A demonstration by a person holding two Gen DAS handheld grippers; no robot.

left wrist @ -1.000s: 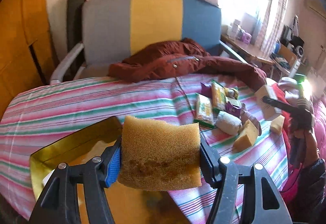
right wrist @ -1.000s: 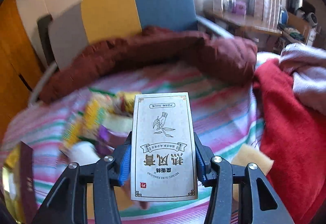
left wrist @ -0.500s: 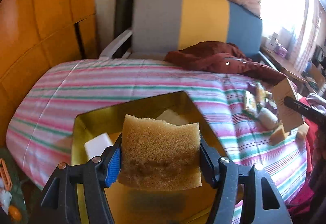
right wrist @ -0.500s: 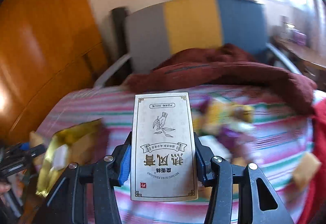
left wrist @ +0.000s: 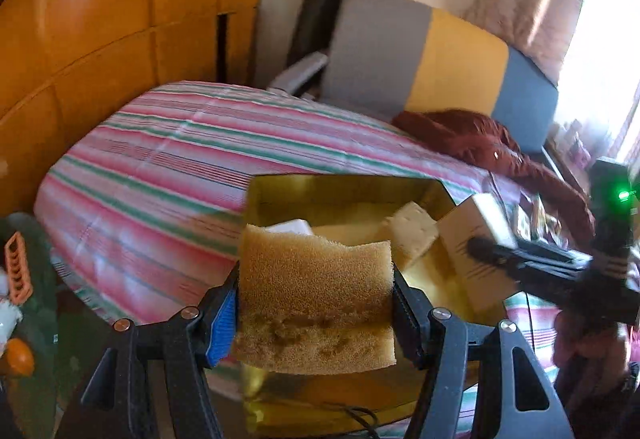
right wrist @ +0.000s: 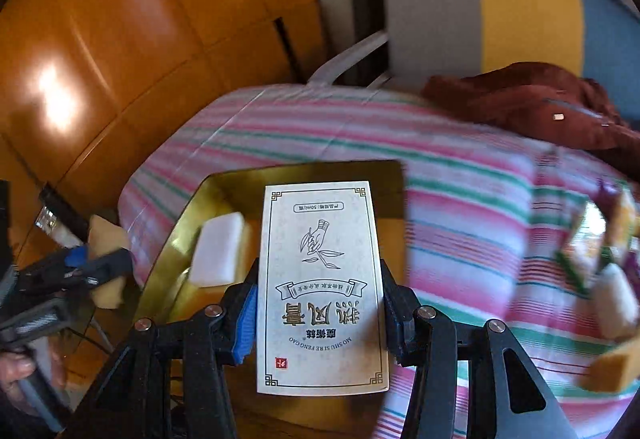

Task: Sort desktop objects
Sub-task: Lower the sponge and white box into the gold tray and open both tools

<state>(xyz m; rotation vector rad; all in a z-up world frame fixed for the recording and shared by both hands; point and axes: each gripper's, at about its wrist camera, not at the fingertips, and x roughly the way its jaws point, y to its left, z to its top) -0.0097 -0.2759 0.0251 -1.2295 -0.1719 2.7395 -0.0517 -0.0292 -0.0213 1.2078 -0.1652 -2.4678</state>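
A porous tan sponge block (left wrist: pixel 316 299) is clamped between the two black arms of the left tongs (left wrist: pixel 314 313), which are closed only as far as the block's width allows; a blue pad (left wrist: pixel 224 323) on the left arm is pressed against the sponge's edge. The sponge is held upright above the near part of a shallow gold-coloured rectangular tray (left wrist: pixel 264 195) that rests on the counter, which is covered by a pink, green and white striped cloth (left wrist: pixel 168 155). Inside the tray a white rectangular block (right wrist: pixel 218 249) and a pale cream slab (left wrist: pixel 412 231) can be seen lying on its floor.

A tall cream cardboard box printed with a leaf drawing and Chinese characters (right wrist: pixel 322 287) is gripped at its two long sides by the right tongs (right wrist: pixel 318 313), spread to the box's width (the print reads upside down in the right wrist view). The box is held over the gold tray, near its right wall; whether it touches the tray cannot be told. In the left wrist view the same box (left wrist: pixel 476 239) is seen tilted above the tray's right side.

A heap of blurred packets and sponge pieces (right wrist: pixel 608 259) lies on the cloth well to the right of the tray. A dark red jacket (left wrist: pixel 492 147) is draped at the far edge, before a chair with a grey, yellow and blue back (left wrist: pixel 440 55).
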